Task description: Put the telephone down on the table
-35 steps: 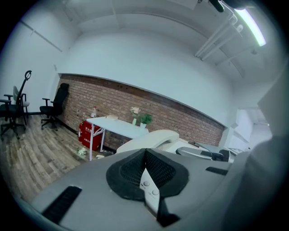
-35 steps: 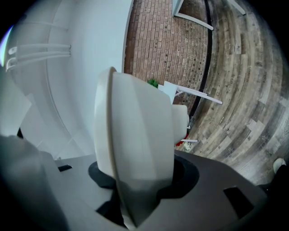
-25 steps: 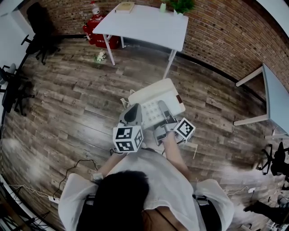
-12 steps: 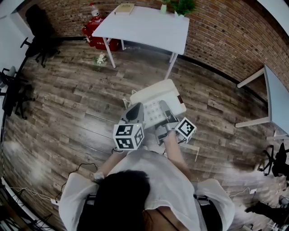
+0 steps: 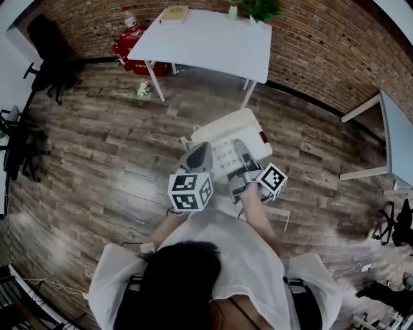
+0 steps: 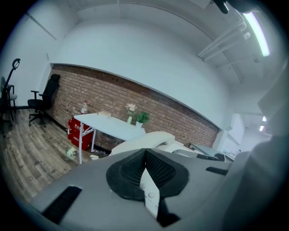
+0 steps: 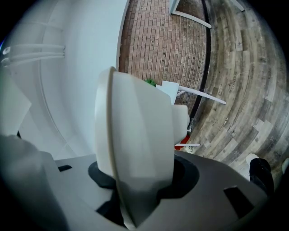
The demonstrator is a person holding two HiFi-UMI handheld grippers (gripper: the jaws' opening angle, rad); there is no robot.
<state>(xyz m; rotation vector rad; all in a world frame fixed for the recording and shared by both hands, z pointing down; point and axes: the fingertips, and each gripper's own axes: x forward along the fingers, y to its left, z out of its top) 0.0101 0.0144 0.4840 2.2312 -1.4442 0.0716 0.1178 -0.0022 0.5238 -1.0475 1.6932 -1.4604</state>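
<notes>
Now the right gripper (image 5: pixel 241 149) clamps the white telephone (image 5: pixel 227 131), the left gripper (image 5: pixel 200 152) apparently pinching its thin edge.

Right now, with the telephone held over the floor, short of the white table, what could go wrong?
The left hand-held gripper pinches only a thin edge of the telephone, which hangs over wooden floor; a slip could drop it. The right hand-held gripper clamps the other side, so uneven hands could twist it loose. A book and plant stand on the table; avoid them when setting down.
</notes>
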